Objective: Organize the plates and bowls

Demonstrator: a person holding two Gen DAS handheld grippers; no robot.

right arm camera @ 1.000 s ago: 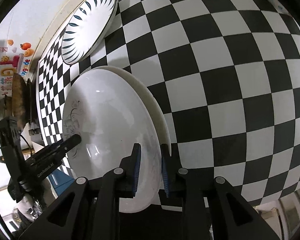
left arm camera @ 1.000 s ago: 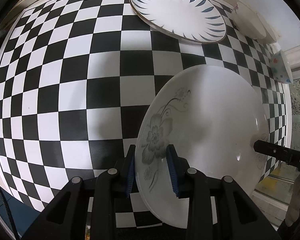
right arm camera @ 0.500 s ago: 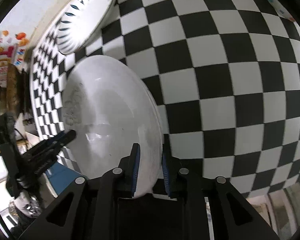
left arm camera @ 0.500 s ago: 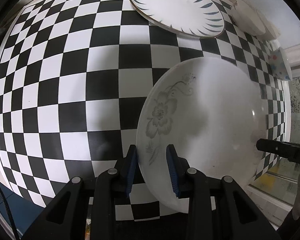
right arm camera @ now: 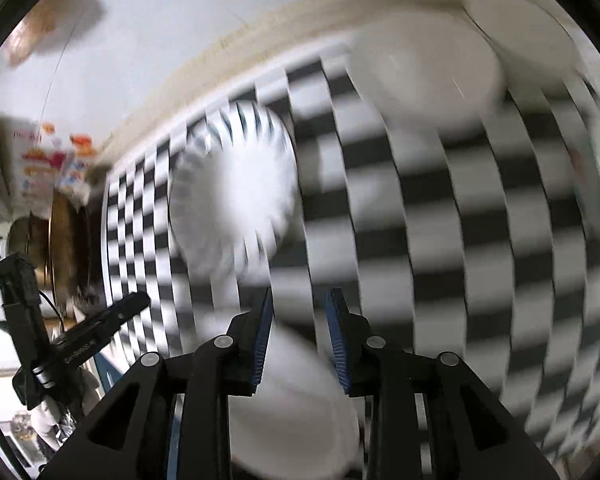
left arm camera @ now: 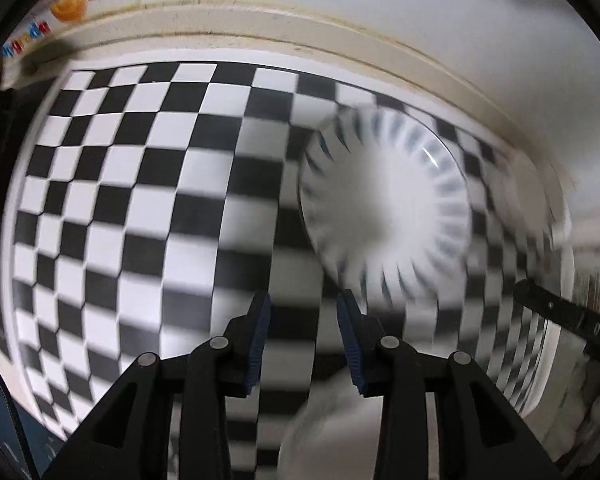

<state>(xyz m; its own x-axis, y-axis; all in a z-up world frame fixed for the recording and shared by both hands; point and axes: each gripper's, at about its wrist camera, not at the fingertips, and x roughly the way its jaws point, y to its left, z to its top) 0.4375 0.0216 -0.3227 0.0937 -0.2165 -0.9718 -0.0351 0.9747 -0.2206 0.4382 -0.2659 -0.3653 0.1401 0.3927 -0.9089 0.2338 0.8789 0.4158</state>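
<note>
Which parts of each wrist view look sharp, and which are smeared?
Left wrist view: the black gripper is crisp, the blue-petalled white plate streaked. Right wrist view: the black gripper is crisp, the black-and-white checkered tablecloth smeared into stripes.

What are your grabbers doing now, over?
Left gripper and right gripper just opened, fingers empty. Flower plate let go, behind fingers. Blue-petal plate ahead. Nothing in the way.
</note>
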